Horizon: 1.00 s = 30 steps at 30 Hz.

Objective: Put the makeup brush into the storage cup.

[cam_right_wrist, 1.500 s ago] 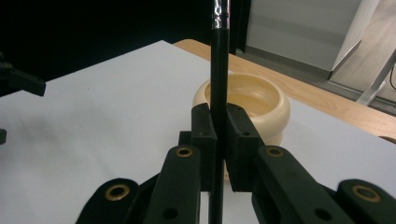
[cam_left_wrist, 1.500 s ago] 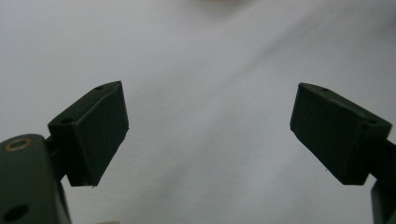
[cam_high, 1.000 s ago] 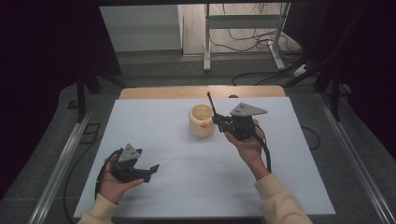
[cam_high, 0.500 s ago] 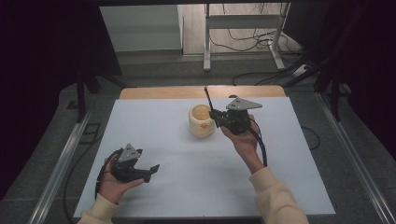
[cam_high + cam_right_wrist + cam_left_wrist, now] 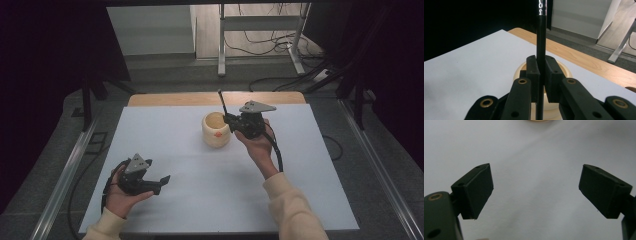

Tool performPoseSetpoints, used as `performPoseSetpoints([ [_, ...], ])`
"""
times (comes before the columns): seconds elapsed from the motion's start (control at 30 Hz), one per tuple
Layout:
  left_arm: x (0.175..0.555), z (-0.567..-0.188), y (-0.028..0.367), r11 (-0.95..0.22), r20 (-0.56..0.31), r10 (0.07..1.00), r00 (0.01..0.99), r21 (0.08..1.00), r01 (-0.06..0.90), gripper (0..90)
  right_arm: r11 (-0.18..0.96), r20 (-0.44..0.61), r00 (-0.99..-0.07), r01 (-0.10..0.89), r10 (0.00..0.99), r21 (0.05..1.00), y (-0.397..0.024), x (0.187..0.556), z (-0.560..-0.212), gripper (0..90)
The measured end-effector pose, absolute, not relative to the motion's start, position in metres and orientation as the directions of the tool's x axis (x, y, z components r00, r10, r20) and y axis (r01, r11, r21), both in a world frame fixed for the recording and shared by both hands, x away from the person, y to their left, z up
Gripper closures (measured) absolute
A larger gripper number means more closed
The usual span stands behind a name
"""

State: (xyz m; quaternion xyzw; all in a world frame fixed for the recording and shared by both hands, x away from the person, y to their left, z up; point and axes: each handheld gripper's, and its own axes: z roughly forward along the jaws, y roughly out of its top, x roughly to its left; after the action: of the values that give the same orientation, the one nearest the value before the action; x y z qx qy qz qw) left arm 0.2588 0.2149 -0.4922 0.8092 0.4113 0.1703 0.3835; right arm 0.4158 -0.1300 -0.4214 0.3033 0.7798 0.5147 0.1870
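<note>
Right tongs (image 5: 229, 119): gripping a thin black pen (image 5: 221, 101), the jaws closing tight on its shaft; in the right gripper view the pen (image 5: 541, 35) is rising upright between them.
Pen: standing over the near-right rim of the cream cup, tilting slightly toward the table's far edge.
Cream cup (image 5: 216, 129): sitting on the white table (image 5: 210, 200), nearer the far edge, about midway between left and right; an orange mark is showing on its side.
Left tongs (image 5: 161, 180): resting near the front-left corner, jaws standing wide apart, holding nothing.
</note>
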Motion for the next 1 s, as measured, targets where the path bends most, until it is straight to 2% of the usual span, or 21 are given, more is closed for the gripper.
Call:
performPoseSetpoints([
  [0.3, 0.26, -0.492, 0.216, -0.359, -0.06, 0.791, 0.61, 0.761, 0.541, 12.6, 0.246, 0.063, -0.744, 0.298, 0.665, 0.922, -0.126, 0.423, -0.419, 82.9],
  [1.0, 0.261, -0.493, 0.218, -0.358, -0.06, 0.793, 0.606, 0.759, 0.544, 12.5, 0.237, 0.073, -0.731, 0.311, 0.679, 0.92, -0.11, 0.445, -0.419, 82.8],
])
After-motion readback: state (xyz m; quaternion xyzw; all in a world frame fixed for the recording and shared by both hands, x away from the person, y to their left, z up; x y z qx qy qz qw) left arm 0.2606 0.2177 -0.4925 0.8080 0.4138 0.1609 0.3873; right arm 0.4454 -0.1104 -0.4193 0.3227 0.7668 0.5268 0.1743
